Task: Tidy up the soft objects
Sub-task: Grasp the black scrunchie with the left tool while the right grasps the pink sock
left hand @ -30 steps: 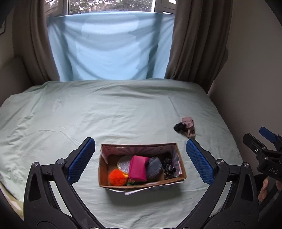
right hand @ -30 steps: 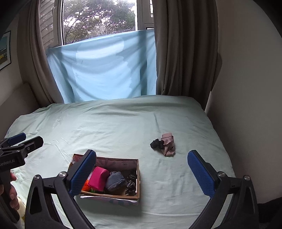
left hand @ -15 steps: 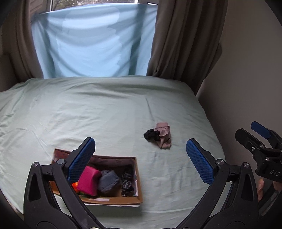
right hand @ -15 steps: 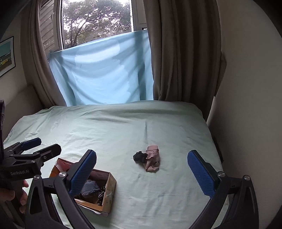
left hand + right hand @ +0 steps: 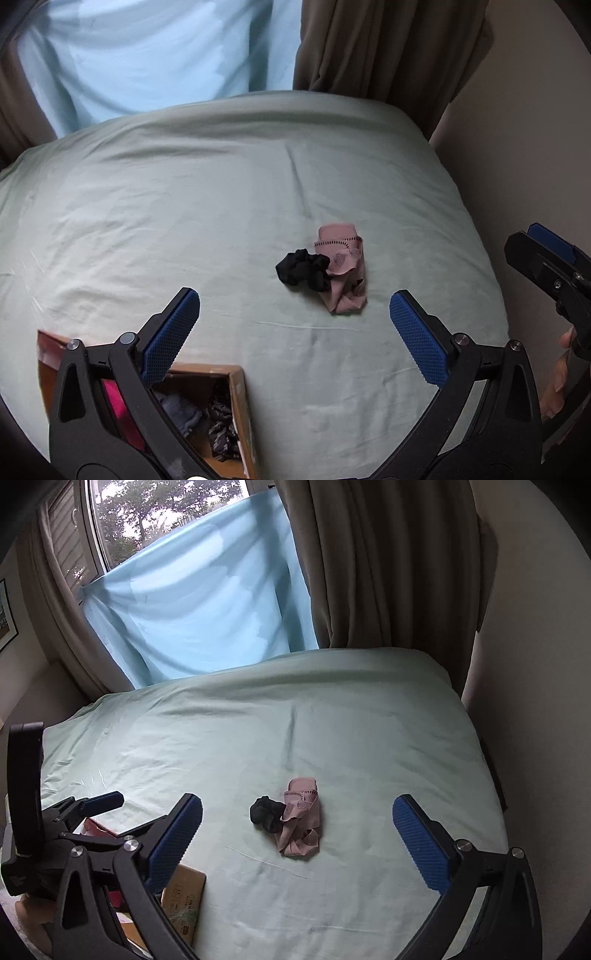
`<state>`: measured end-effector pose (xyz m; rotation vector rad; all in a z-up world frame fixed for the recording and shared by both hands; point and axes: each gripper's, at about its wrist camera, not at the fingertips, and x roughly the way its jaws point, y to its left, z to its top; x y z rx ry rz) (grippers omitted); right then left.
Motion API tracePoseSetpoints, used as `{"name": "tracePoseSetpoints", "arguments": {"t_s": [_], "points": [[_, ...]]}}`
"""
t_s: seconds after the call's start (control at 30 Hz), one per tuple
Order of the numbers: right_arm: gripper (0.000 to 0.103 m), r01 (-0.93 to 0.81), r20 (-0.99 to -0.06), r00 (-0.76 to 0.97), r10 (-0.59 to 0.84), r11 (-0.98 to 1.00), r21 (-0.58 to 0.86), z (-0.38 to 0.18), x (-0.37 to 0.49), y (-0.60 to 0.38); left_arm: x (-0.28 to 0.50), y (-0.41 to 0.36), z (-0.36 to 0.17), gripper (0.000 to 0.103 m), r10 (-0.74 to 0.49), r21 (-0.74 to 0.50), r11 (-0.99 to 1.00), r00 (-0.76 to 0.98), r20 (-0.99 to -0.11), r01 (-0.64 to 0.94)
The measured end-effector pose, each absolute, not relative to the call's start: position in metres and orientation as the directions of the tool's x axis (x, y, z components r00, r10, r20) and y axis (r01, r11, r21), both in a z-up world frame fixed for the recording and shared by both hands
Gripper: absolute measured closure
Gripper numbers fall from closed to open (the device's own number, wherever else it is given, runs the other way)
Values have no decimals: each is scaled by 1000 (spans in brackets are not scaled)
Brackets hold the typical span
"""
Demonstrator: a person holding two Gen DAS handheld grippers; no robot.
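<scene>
1. Both views have swung right across the bed (image 5: 184, 206) over the last second; the cardboard box (image 5: 236, 406), centred a second ago, now sits at the lower left corner, and the loose pile lies dead ahead; I judge the next pick is being lined up.
2. The box already holds a pink item (image 5: 114, 402), a grey one (image 5: 181, 410) and a dark patterned one (image 5: 218, 424), so little seems left to sort.
3. The left gripper (image 5: 295, 332) is spread wide and empty; the right gripper (image 5: 297, 834) likewise gapes with nothing in it.
4. The pink cloth (image 5: 301, 823) lies crumpled on the sheet, touching the black scrunchie (image 5: 266, 813) on its left; both are well apart from the box.
5. Nothing blocks the approach; the touching pair may snag and lift together.
</scene>
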<state>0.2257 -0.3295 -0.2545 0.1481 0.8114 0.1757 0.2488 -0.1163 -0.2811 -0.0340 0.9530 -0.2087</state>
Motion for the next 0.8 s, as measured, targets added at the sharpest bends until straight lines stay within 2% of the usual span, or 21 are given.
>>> {"name": "tracePoseSetpoints", "arguments": {"t_s": [0.07,0.17,0.37,0.5,0.63,0.73,0.8], "points": [[1,-96,-720,658,222,973,212,-271,241,-331,267,-122,-300,2,-183,-104,979,538,-823,174],[7,-91,-746,622,239,968,234,-301,265,-332,293,-132,-331,3,-171,-80,977,496,-852,200],[8,-60,-786,550,282,952,299,-363,302,-332,341,-143,-397,5,-148,-60,971,390,-909,229],[22,-22,-808,494,320,934,357,-405,322,-331,364,-145,-431,8,-147,-67,970,344,-927,234],[28,12,-819,455,349,917,398,-436,337,-329,380,-146,-461,16,-140,-70,969,293,-946,238],[31,17,-824,429,369,909,416,-451,346,-325,389,-148,-474,18,-150,-91,969,255,-955,231],[42,27,-820,414,396,895,446,-459,352,-325,393,-150,-475,19,-161,-100,967,256,-953,233]]}}
